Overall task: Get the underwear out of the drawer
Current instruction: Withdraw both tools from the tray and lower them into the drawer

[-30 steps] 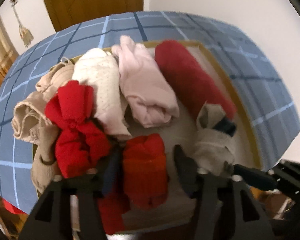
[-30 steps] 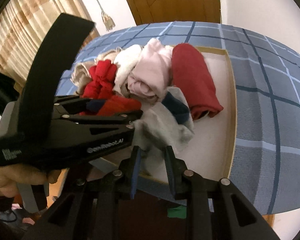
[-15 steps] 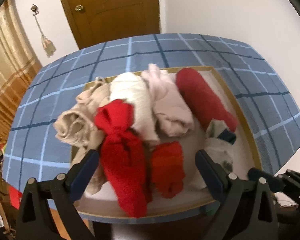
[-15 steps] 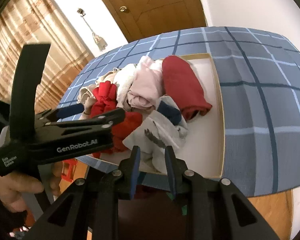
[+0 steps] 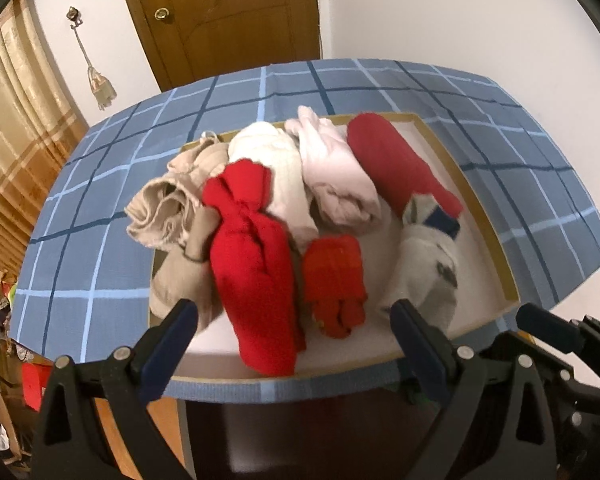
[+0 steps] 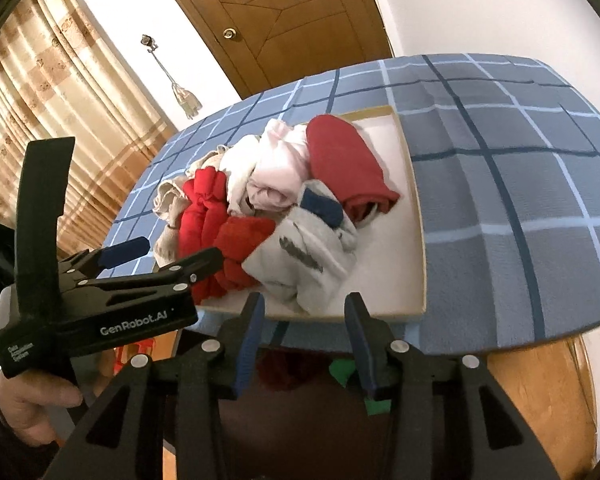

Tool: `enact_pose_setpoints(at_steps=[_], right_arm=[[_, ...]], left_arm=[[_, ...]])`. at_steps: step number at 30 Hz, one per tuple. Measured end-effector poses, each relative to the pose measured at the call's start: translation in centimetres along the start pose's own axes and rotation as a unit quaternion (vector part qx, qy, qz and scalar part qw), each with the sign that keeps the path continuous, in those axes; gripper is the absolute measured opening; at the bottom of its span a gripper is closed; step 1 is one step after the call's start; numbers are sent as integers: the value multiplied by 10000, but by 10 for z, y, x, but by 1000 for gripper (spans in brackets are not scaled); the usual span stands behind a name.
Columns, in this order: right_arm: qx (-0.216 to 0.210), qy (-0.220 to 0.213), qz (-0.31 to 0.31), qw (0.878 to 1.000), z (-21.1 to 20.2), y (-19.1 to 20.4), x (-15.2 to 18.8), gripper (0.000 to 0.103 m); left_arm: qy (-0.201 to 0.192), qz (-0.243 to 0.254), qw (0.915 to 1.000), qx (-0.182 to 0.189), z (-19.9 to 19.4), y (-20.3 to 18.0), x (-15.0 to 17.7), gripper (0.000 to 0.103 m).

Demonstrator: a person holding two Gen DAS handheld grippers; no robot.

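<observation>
Underwear (image 5: 256,256) sits piled in the drawer (image 5: 500,256). Left view: my left gripper (image 5: 292,332) gapes wide & empty, hovering at the front edge. Right view: right gripper (image 6: 304,332) jaws opening, nothing between, aimed at the grey-white piece (image 6: 300,264).

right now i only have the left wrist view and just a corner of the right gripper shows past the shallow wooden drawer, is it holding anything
Observer: No. The right gripper has nothing in its jaws, which are opening. The white and grey garment lies just beyond their tips, at the near edge of the shallow wooden drawer, and looks untouched.
Operator: ok and how does my left gripper look from the side
Observer: The left gripper is spread wide and empty beside the drawer's near left corner. A hand in a dark sleeve holds its grip.
</observation>
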State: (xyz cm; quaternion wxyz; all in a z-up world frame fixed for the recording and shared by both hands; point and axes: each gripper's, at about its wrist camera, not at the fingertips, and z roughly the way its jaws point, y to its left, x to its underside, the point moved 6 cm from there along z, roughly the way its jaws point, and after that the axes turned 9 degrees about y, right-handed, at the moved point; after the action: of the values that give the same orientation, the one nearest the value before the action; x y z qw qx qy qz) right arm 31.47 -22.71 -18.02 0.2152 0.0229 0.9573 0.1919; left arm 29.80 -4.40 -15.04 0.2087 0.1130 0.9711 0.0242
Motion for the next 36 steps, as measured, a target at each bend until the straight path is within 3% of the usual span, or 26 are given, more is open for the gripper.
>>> enact_pose_setpoints(at_steps=[18, 29, 36], right_arm=[[174, 69, 314, 9993, -14, -16, 63, 45], [413, 404, 392, 9976, -3, -29, 97, 45], [581, 675, 266, 9957, 13, -34, 125, 45]], left_arm=[[317, -180, 9993, -36, -5, 14, 71, 98], [536, -230, 9983, -54, 4, 21, 113, 98], [873, -285, 9958, -47, 24, 23, 149, 97]])
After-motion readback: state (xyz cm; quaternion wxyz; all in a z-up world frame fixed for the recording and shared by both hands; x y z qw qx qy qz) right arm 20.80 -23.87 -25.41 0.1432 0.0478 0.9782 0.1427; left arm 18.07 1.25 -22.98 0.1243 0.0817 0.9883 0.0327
